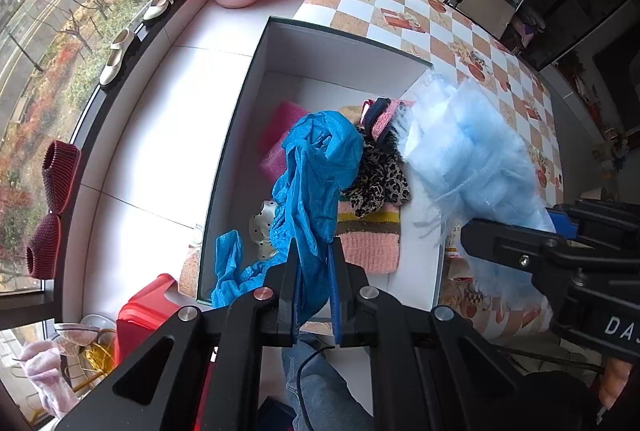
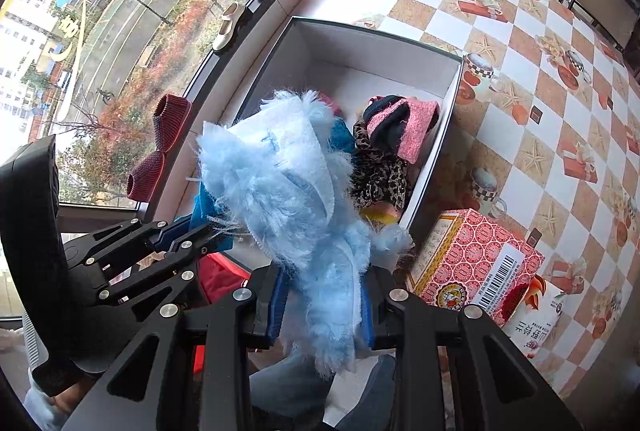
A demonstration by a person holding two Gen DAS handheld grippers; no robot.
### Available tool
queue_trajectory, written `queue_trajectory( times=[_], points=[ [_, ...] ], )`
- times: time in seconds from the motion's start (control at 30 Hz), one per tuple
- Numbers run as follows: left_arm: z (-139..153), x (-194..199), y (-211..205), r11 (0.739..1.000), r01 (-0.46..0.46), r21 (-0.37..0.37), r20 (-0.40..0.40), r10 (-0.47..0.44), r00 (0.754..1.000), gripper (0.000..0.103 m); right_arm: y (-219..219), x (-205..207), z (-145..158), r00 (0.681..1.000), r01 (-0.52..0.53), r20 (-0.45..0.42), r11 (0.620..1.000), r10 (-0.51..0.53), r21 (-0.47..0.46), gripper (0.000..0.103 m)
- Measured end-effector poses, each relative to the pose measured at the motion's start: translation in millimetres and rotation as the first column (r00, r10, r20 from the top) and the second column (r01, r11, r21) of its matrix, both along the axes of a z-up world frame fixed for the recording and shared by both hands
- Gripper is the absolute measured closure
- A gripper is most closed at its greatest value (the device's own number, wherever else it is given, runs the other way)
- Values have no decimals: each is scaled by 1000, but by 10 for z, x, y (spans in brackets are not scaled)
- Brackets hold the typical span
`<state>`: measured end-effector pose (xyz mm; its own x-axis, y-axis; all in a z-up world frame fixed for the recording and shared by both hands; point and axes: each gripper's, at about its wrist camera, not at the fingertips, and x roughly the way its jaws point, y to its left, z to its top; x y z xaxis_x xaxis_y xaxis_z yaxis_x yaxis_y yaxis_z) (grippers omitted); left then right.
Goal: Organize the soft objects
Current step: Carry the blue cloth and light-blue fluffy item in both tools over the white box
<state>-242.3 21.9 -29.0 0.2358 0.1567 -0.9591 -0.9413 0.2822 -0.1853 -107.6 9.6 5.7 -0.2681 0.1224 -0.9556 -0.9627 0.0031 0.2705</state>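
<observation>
The left gripper (image 1: 314, 263) was clamped tight on a blue cloth (image 1: 316, 167), which rose toward 12 o'clock in the left view and hid much of the box (image 1: 256, 79) floor behind it; a loose tail of it trailed off at 8 o'clock over the box's near rim. The right gripper (image 2: 324, 295) was closed narrowly on a pale fluffy cloth (image 2: 280, 187), which filled the middle of the right view and covered the near half of the box (image 2: 376, 31). What that pale thing was could not be told, only fuzzy fringe and a smooth white panel. In the box, partly buried, lay a leopard cloth (image 1: 378, 179), a striped pink knit (image 1: 368, 231) at 6 o'clock of it, a pink-and-navy knit (image 2: 404, 127) at 12 o'clock, and a pink sheet (image 1: 280, 135) mostly hidden behind the blue cloth. A white spotted thing (image 1: 264, 227) peeped out at 9 o'clock of the blue cloth, too covered to name. The box sat on a checked tablecloth (image 2: 540, 79). A red carton (image 2: 472, 263) stood just beside the box at 4 o'clock in the right view, its lower corner cut off by the gripper arm. Denim showed below both grippers, dim and mostly blocked.
</observation>
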Motion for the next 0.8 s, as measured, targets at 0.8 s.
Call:
queue_trajectory(
  times=[0.8],
  points=[
    [-184,78,118,999,38,-23,-56,-40,998,91,93,-35,-188,999,45,-25,997,-46,-56,73]
  ],
)
